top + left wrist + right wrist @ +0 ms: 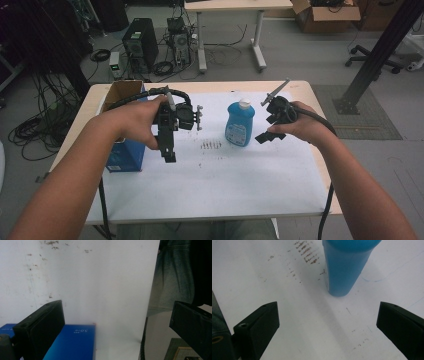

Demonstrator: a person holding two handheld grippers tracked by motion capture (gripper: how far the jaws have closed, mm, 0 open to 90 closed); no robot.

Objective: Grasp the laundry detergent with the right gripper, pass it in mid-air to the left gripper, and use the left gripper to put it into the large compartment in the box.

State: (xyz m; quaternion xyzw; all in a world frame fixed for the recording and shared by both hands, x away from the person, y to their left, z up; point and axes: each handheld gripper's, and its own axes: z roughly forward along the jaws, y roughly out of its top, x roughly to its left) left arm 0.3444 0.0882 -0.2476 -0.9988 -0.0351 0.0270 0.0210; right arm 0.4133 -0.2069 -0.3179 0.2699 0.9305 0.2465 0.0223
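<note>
I am holding my right gripper [270,131] right of centre, jaws apart, beside the blue bottle [240,123]; my left gripper [169,145], left of centre, is gaping too.

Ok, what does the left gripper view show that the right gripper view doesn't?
Left gripper view: the blue box near its open jaws, the edge of the white sheet, and grey clothing beyond it.

Right gripper view: the blue bottle standing ahead of the right gripper, plus a patch of brown marks.

Both: wide-open black jaws over the same white sheet, holding nothing.
</note>
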